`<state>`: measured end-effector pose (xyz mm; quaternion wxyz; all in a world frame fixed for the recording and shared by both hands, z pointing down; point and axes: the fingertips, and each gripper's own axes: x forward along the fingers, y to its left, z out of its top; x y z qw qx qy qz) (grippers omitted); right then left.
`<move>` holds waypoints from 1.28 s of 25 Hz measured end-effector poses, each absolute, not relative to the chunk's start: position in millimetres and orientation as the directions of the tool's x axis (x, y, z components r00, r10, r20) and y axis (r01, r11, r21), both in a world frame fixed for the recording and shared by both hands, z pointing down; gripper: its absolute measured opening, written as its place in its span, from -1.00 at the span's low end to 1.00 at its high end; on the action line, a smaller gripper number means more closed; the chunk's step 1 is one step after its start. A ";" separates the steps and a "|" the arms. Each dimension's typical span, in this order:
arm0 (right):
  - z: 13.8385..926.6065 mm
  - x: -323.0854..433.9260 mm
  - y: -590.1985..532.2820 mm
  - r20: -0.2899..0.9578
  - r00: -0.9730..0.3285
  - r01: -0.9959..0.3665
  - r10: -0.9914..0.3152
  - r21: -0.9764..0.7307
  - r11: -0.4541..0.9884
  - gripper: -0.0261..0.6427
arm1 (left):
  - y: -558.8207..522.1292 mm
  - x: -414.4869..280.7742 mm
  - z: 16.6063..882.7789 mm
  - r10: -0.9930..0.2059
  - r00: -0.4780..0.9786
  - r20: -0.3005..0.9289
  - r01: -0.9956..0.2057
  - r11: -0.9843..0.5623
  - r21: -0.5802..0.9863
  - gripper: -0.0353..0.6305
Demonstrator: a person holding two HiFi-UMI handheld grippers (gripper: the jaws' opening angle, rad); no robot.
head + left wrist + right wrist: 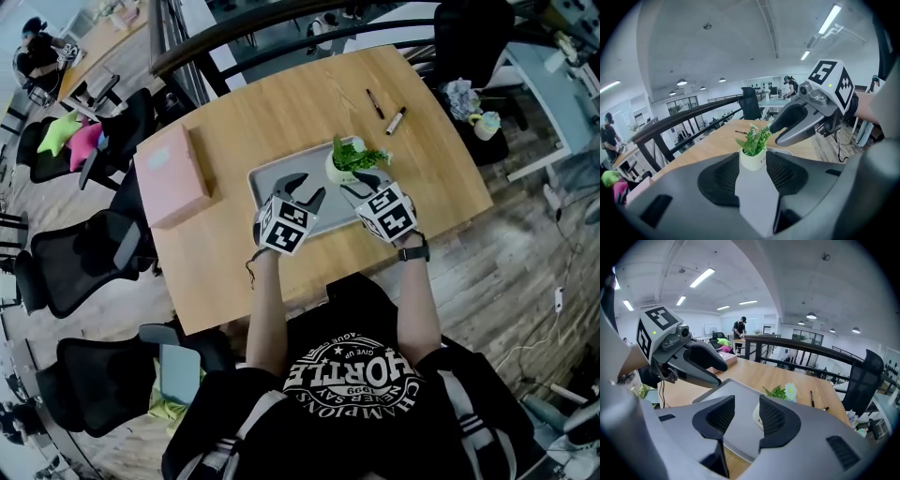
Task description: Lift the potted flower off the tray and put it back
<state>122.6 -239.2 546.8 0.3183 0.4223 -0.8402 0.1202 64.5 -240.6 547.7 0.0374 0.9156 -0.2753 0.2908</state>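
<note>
**A:** Where is the potted flower (349, 161)?

**B:** Upright on the tray (267, 178), toward its far right corner.

**A:** Is it held?

**B:** No. The left gripper (306, 189) has its jaws moderately apart. The pot shows in the gap ahead of them, untouched. The right gripper (364, 184) sits just beside the pot with its jaws likewise parted, and nothing is pressed between its pads.

**A:** What worries you?

**B:** How close the right one is. A sideways nudge from its jaw could tip the pot (it looks light, and leafy on top) or slide it toward the tray's rim. If both grippers close from different angles, I'd guess the pot twists out.

**A:** Anything beyond the tray?

**B:** A pen (375, 103) and a marker (396, 120) lie farther off on the wooden surface (281, 112). A pink box (172, 175) sits to the left. All are well clear.
</note>
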 end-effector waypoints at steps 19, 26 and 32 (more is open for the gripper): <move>497.3 84.4 -215.2 0.558 -0.463 -0.776 -0.689 0.121 0.619 -0.58 | -210.3 -14.7 503.6 -0.653 0.582 0.484 -0.689 -0.713 -0.133 -0.45; 466.4 93.9 -216.5 0.435 -0.441 -0.854 -0.785 0.066 0.516 -0.77 | -211.4 -45.8 475.1 -0.754 0.525 0.394 -0.788 -0.605 -0.109 -0.63; 441.1 112.7 -216.0 0.330 -0.392 -0.908 -0.859 0.014 0.419 -0.86 | -208.4 -59.1 448.7 -0.822 0.483 0.303 -0.833 -0.538 -0.129 -0.71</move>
